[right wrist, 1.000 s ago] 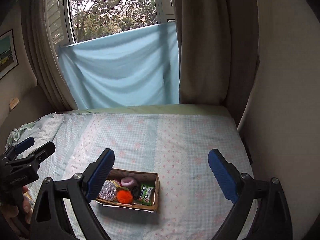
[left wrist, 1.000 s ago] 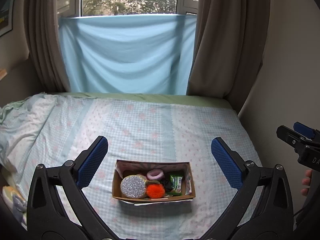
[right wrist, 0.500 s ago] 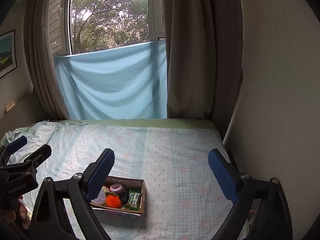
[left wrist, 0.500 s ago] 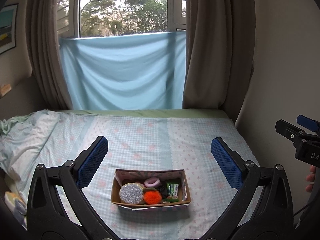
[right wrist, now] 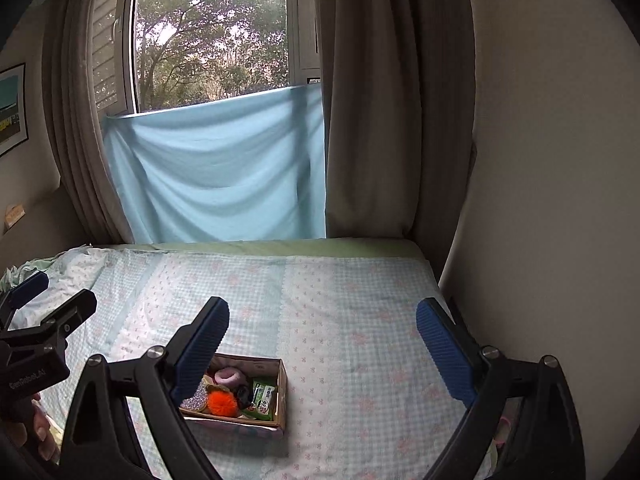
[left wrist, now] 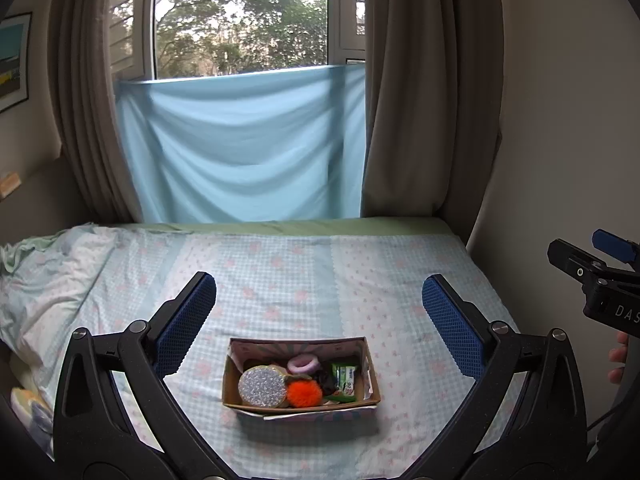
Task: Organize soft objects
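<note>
A small cardboard box (left wrist: 370, 364) (right wrist: 282, 384) rests on the bed near its front edge. Inside lie a silver glittery round pad (left wrist: 262, 386), an orange pompom (left wrist: 304, 393) (right wrist: 223, 402), a pink ring-shaped scrunchie (left wrist: 303, 364) (right wrist: 227, 376), a dark item and a green packet (left wrist: 345, 378) (right wrist: 264, 398). My left gripper (left wrist: 319, 322) hangs open above and behind the box, nothing between its blue pads. My right gripper (right wrist: 322, 338) is open too, held to the right of the box, empty.
The bed (left wrist: 320, 264) wears a light checked sheet, rumpled bedding (left wrist: 44, 280) piled at the left. A pale blue cloth (left wrist: 244, 148) and brown curtains (left wrist: 420, 92) cover the window behind. A wall (right wrist: 552, 200) borders the bed on the right.
Both grippers have pulled back and risen from the box, so it looks smaller and lower in both views. Their jaws stayed open. The box and its contents have not moved.
</note>
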`<state>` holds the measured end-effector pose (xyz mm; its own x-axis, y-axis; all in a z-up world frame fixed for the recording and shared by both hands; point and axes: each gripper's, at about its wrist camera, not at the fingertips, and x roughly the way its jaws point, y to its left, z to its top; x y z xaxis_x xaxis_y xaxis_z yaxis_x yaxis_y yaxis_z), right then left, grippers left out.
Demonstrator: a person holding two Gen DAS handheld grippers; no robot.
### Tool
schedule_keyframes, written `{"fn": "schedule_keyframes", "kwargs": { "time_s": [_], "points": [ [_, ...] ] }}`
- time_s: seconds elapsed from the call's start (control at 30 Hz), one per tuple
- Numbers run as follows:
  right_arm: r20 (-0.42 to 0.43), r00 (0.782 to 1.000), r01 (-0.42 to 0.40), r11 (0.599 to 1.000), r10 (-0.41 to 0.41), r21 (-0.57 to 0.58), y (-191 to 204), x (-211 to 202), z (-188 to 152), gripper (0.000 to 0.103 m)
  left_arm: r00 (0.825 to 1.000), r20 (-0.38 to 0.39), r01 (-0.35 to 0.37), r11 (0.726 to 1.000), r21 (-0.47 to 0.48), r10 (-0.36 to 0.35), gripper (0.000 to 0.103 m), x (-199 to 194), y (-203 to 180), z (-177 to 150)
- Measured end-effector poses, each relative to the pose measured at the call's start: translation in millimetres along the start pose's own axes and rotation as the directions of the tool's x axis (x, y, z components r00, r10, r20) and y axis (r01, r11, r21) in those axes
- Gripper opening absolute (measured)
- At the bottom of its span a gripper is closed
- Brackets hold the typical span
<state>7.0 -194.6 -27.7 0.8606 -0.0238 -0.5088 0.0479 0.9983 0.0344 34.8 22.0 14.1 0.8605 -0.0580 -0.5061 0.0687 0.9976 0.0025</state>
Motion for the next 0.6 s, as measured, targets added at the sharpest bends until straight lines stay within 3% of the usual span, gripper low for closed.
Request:
{"fn": "schedule_keyframes", "kwargs": {
  "time_s": [0.6],
  "points": [
    [0.003, 1.0, 0.002, 1.0, -0.002, 0.012, 2.9, -0.3, -1.6, 0.093, 1.0, 0.013, 0.009, 1.0, 0.002, -0.009, 0.103, -2.3, 6.0, 1.6]
  ]
}}
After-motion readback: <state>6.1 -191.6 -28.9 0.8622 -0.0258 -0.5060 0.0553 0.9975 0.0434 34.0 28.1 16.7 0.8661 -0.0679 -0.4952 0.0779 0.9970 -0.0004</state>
